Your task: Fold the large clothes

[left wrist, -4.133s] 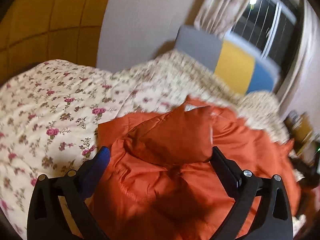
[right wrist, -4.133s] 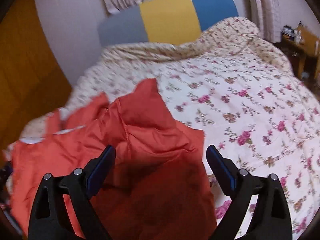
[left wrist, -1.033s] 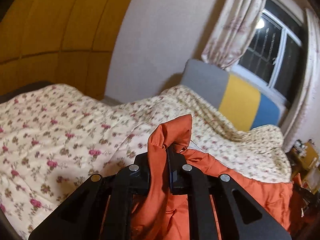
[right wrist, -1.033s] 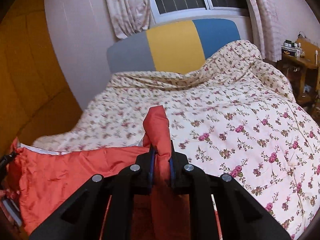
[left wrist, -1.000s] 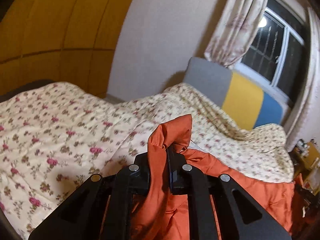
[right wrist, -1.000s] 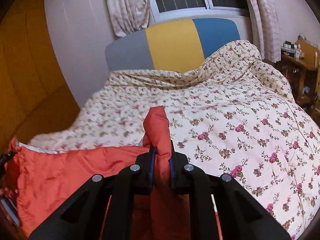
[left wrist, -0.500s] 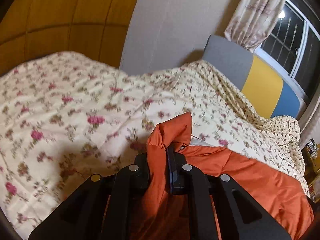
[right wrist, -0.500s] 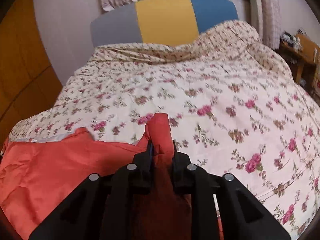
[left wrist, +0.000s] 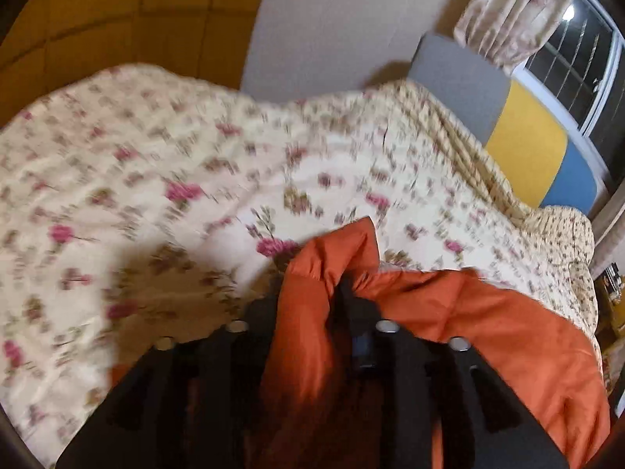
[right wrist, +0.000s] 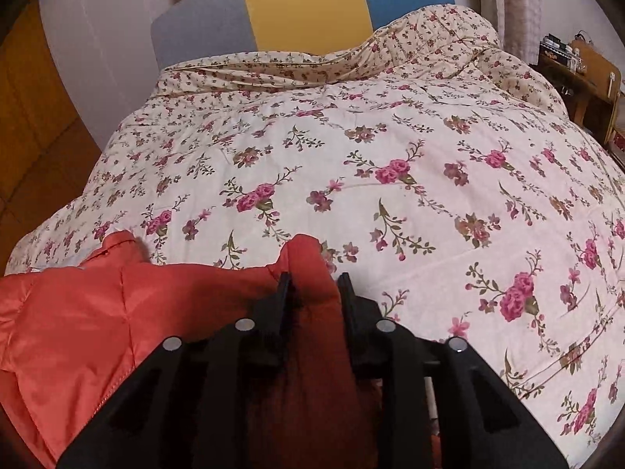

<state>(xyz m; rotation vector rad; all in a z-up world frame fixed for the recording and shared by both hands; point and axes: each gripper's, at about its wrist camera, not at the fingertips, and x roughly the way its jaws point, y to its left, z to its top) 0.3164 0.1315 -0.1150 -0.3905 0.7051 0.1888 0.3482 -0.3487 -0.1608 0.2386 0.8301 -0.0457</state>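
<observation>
Left gripper (left wrist: pixel 308 293): jaws drawn close, pinching a bunched fold of the orange padded jacket (left wrist: pixel 488 332). Cloth peaks up above the fingertips and fills the gap between them. Left wrist view is motion-blurred; fine detail of the grip not readable.

Right gripper (right wrist: pixel 312 281): jaws narrow, clamped on another fold of the same jacket (right wrist: pixel 97 312), red-orange in this view. A rounded hump of fabric sticks up between the fingers (right wrist: pixel 279 305).

Jacket position: lies on the floral quilt (right wrist: pixel 390 136) at the near edge of the bed, spread between the two grippers. From the right wrist view the body of it runs off to the left, a stitched seam visible down the panel. From the left wrist view it runs off to the right, toward the lower frame edge.

Quilt: cream, pink rose sprigs, covers the whole bed; bunched at the head end against the headboard (right wrist: pixel 304 4), which is panelled grey, yellow, blue.

Surroundings: patterned curtain (left wrist: pixel 511 8) beside a dark barred window (left wrist: pixel 578 58). Yellow-brown panelled wall (left wrist: pixel 117 19) on the left. Wooden side table (right wrist: pixel 586 74) at the far right carries small items, too small to identify.
</observation>
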